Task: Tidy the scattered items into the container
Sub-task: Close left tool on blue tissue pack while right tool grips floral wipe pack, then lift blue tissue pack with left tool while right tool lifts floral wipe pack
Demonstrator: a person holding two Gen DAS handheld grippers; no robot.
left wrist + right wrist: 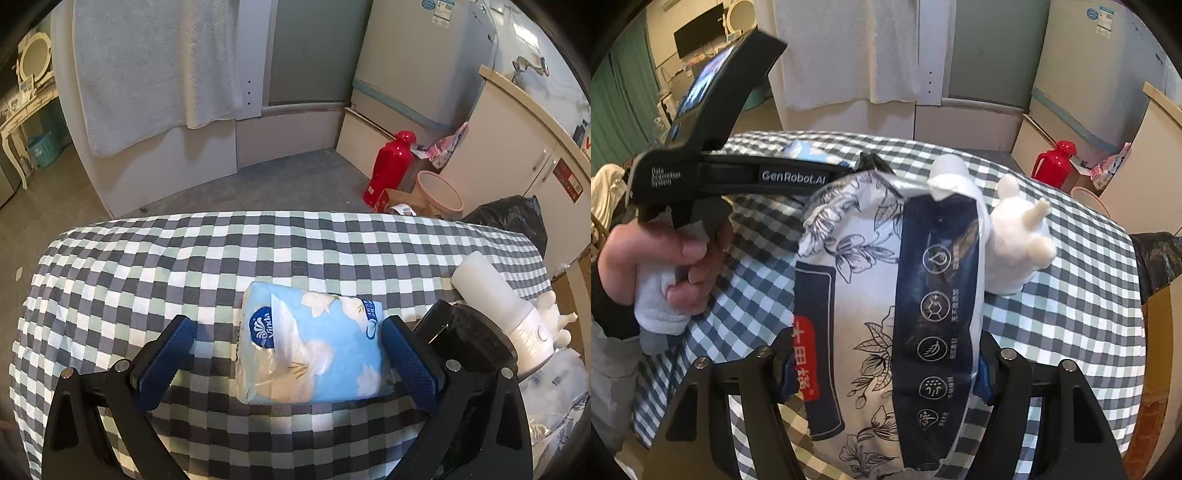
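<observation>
Nearest, the left claw (290, 354) stands wide apart around a blue tissue pack (312, 345) lying on the checked desk (147, 266); its right pad touches the pack, the left pad is clear. The right claw (882, 363) is clamped on a floral plastic bag (886, 295), probably the container, mouth facing away. Beyond it lie a white bottle (951, 171) and a white plush toy (1021, 236), apparently still loose. The bag's contents are hidden, so progress looks early

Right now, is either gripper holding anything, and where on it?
The left gripper is open around the tissue pack, not clamped. The right gripper grips the floral bag across its lower sides.
</observation>
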